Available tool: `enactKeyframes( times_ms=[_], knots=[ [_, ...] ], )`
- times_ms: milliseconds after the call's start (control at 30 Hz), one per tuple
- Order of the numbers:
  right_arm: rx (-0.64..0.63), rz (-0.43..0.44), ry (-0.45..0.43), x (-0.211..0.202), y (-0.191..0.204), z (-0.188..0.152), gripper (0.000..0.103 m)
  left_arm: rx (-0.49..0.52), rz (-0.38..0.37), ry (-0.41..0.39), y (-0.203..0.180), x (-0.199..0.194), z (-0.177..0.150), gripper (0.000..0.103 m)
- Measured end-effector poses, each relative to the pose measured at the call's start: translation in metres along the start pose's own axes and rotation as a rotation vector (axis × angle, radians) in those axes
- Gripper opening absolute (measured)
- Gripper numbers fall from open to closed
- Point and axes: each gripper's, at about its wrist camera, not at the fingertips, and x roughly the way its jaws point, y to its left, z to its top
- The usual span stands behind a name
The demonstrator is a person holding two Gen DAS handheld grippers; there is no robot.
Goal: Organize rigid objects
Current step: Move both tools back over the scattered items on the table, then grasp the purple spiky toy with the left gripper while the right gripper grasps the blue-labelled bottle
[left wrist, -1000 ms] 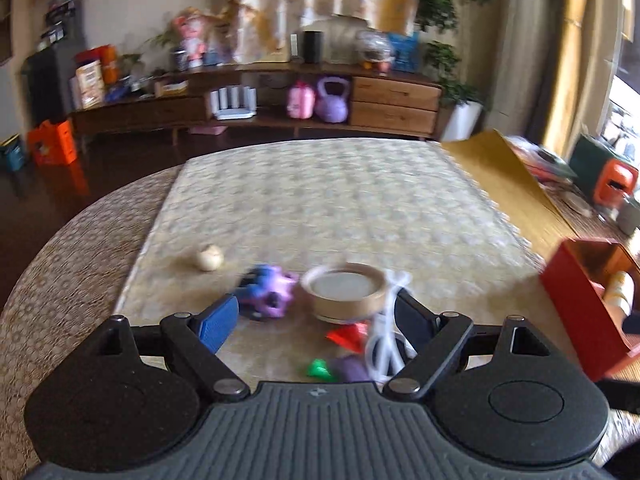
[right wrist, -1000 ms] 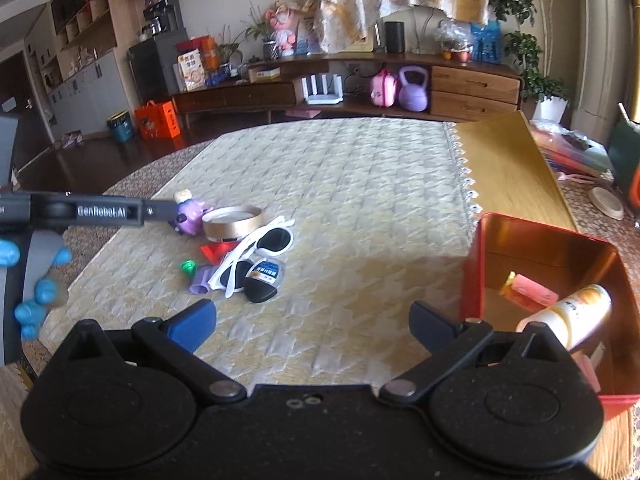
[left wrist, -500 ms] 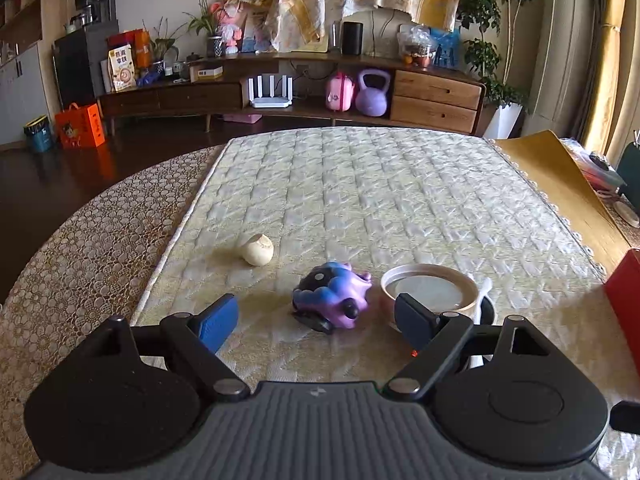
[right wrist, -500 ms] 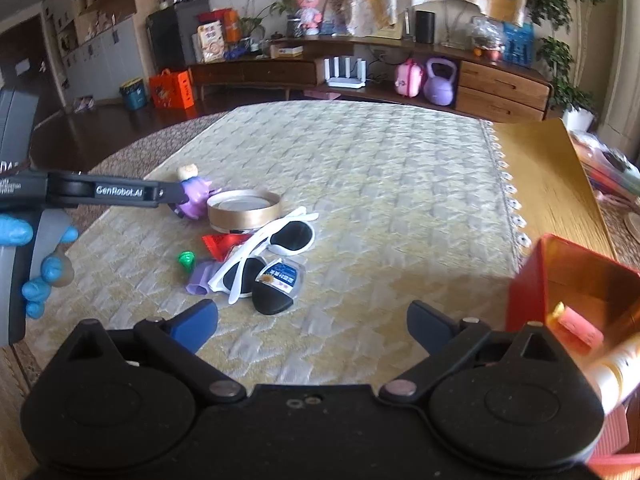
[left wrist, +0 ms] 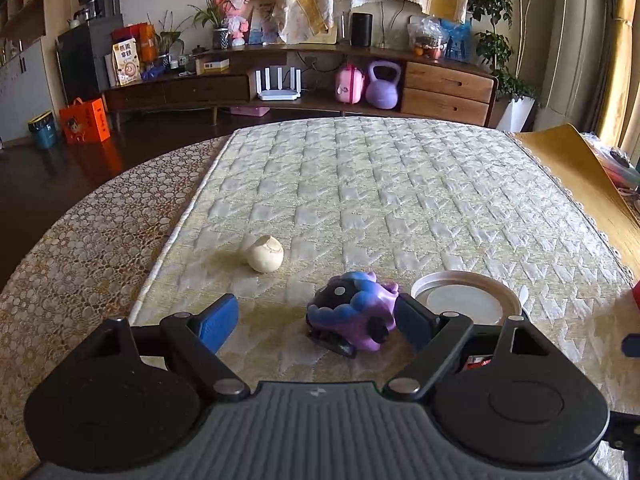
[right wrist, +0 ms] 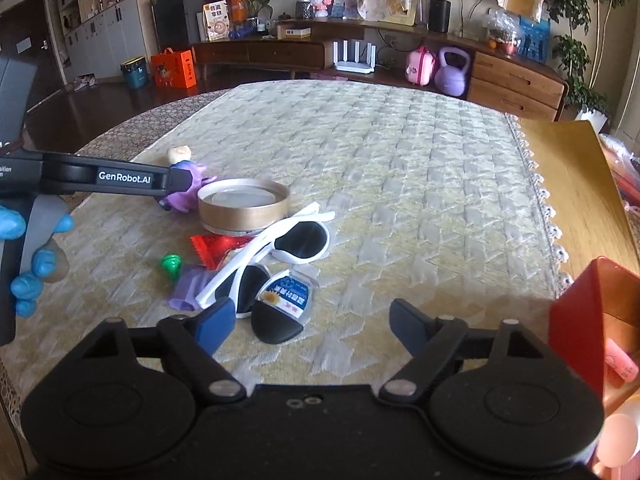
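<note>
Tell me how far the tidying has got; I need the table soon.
Early on. Done: a bottle and a pink item sit in the red box. In hand: nothing yet; the open left claw is closing in on the purple toy, and the right claw is open and empty. Left: toy, tin, sunglasses, ball, wrappers.

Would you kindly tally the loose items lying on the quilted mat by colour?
Purple: 2, toy, wrapper
White: 2, sunglasses, ball
Gold: 1, tin lid
Red: 1, packet
Green: 1, piece
Black: 1, case
Total: 8
</note>
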Motion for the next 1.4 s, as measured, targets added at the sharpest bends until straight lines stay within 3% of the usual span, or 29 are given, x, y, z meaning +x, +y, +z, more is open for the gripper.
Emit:
enactKeyframes(
  times_ms=[300, 500, 833, 1000, 1400],
  knots=[
    [-0.012, 0.009, 0.023, 0.019, 0.008, 0.004, 0.074, 0.001, -0.03, 0.025, -0.004, 0.019, 0.0, 0.085],
    [0.006, 0.017, 0.043, 0.028, 0.008, 0.005, 0.07, -0.061, -0.076, 0.05, 0.003, 0.029, -0.001, 0.084],
    [0.023, 0.044, 0.05, 0.032, 0.01, 0.003, 0.057, -0.052, -0.107, 0.056, 0.001, 0.032, -0.007, 0.059],
    [0.034, 0.046, 0.04, 0.03, 0.007, 0.003, 0.042, -0.051, -0.108, 0.052, -0.001, 0.029, -0.009, 0.059],
    [0.052, 0.029, 0.018, 0.009, 0.001, -0.007, 0.042, -0.018, -0.089, 0.056, -0.002, 0.013, -0.012, 0.058]
  ],
)
